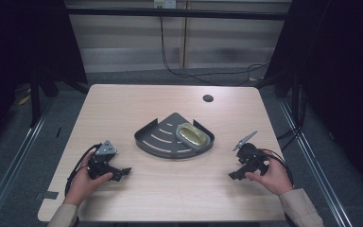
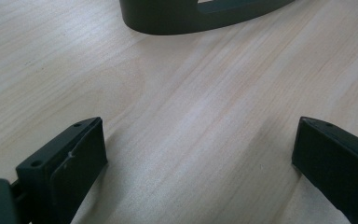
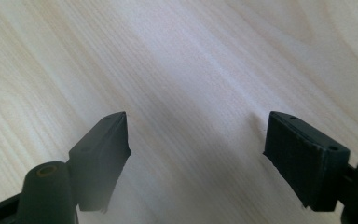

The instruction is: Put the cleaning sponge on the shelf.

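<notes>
Both the left gripper [image 1: 123, 173] and right gripper [image 1: 232, 175] rested spread, empty, low in frame. Reaching centre for the yellow sponge [image 1: 192, 135] inside the grey rack [image 1: 157, 144] wanted a slow, level approach.

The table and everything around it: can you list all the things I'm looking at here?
Table: one, pale wood, centre of the high view.
Corner tray: one, dark grey, slotted, mid-table between the grippers.
Oval dish: one, yellowish inside with a pale rim, lying in the tray's right part.
Round hole: one, dark, in the tabletop's far right part.
Cables: black, on the floor beyond the table.
Left gripper: one, black, jaws open, low over the near left tabletop.
Right gripper: one, black, jaws open, low over the near right tabletop.
Hands: two, one on each gripper, pale sleeves at the bottom edge.
</notes>
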Motion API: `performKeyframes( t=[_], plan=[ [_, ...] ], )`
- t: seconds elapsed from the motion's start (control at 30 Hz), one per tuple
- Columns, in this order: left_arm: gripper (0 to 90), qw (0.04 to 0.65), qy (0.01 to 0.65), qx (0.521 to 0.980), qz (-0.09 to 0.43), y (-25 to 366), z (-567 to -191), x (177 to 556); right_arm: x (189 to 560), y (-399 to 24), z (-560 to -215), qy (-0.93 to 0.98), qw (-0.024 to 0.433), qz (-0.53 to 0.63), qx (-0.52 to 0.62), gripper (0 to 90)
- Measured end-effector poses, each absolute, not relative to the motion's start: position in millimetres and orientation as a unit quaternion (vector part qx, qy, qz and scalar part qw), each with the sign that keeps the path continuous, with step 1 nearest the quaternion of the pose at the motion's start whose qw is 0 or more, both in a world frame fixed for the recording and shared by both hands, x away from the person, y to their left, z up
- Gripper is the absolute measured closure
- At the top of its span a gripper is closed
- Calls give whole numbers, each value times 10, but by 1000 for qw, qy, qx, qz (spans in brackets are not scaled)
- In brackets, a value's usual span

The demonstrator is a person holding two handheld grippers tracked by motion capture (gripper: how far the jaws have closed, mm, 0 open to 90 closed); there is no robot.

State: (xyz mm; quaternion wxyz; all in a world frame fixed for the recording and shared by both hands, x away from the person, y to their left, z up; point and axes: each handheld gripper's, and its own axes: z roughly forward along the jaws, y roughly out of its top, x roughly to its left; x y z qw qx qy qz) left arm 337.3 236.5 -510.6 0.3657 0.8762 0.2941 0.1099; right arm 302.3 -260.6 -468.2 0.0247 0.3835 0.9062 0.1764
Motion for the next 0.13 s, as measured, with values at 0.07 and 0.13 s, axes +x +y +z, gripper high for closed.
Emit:
performKeyframes(
  t=[0.07, 0.13],
  plan=[
    [24, 366, 294, 876, 110, 2366, -5106, 3374, 3031, -2605, -4674, 902, 21, 188, 388, 189],
    [23, 366, 294, 876, 110, 2365, -5106, 3374, 3051, -2588, -4651, 901, 25, 192, 388, 176]
  ],
)
